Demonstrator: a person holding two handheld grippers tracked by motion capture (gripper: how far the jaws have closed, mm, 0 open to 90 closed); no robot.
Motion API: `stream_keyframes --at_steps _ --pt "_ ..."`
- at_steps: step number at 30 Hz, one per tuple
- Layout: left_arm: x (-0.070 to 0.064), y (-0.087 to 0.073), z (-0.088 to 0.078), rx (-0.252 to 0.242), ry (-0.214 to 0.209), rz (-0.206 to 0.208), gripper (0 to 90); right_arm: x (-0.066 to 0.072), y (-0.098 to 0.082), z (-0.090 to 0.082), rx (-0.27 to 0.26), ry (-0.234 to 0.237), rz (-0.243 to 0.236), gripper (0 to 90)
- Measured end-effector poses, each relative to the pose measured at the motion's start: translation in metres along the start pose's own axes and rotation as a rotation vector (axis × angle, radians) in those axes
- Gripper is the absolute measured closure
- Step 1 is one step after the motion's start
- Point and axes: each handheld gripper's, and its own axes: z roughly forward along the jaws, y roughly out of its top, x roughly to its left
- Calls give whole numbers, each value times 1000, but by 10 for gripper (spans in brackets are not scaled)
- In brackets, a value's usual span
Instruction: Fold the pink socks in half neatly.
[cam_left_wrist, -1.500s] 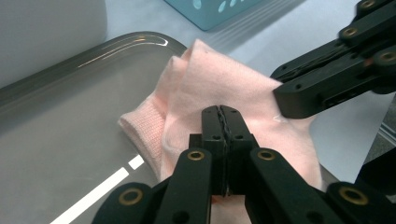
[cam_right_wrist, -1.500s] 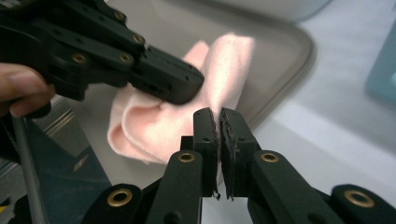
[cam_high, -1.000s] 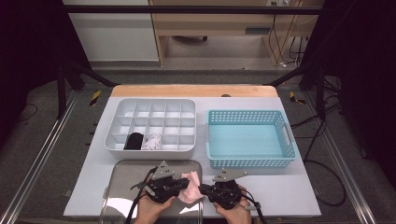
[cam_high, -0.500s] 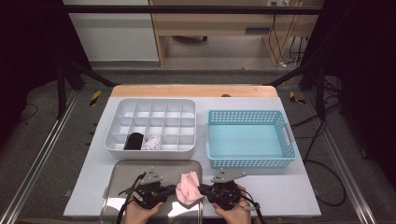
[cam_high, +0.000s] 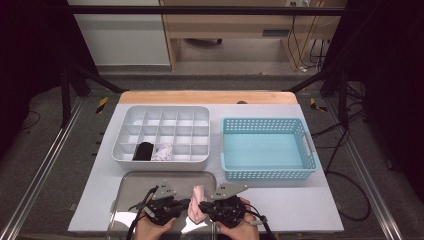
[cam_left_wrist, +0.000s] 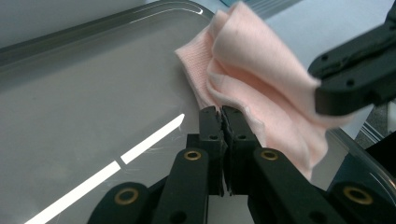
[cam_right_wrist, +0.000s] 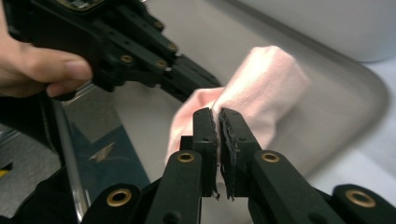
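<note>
Pinched in the right claw (cam_right_wrist: 217, 114), shut tight on a fold: pink cloth (cam_high: 198, 209), bunched and raised over the metal tray (cam_high: 150, 179) near its 3 o'clock rim, at 6 o'clock on the table (cam_high: 310, 210). Left claw (cam_left_wrist: 221, 112) closed too, just done closing, tips against the cloth's lower hem; hard to tell whether pinching any fabric there. Could slip free and drop back onto the tray if tugged toward 9 o'clock against so shallow a bite. Could unfold and trail over the rim, or snag on the blue basket (cam_high: 270, 123) at 1 o'clock if carried low. Against half a second ago: left claw back in from 9 o'clock, close beside the cloth again; cloth more upright
</note>
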Motion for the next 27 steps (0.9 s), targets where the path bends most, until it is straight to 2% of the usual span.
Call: stream_keyframes --at_steps 3,7,11,14,16,19,21,24,27 --pt "1 0 1 4 3 -2 862 2 1 7 19 15 -20 845" --pt "4 2 -1 -9 1 -10 842 3 -1 12 28 23 -20 839" --pt "11 12 -12 -72 10 -32 785 2 -2 14 33 28 -15 838" --pt "13 24 -23 -138 6 -29 728 3 -3 15 33 30 -20 837" --pt "10 31 -25 -157 4 -9 671 3 -3 15 32 35 -16 837" --pt "7 38 -17 -134 11 15 596 3 -4 17 30 36 -23 834" --pt "6 38 -10 -108 11 9 569 4 -3 16 35 34 -27 832" --pt "7 32 -1 -61 8 9 549 5 -4 15 39 33 -29 828" --pt "8 26 -2 -54 6 -1 546 3 -3 14 44 41 -36 822"
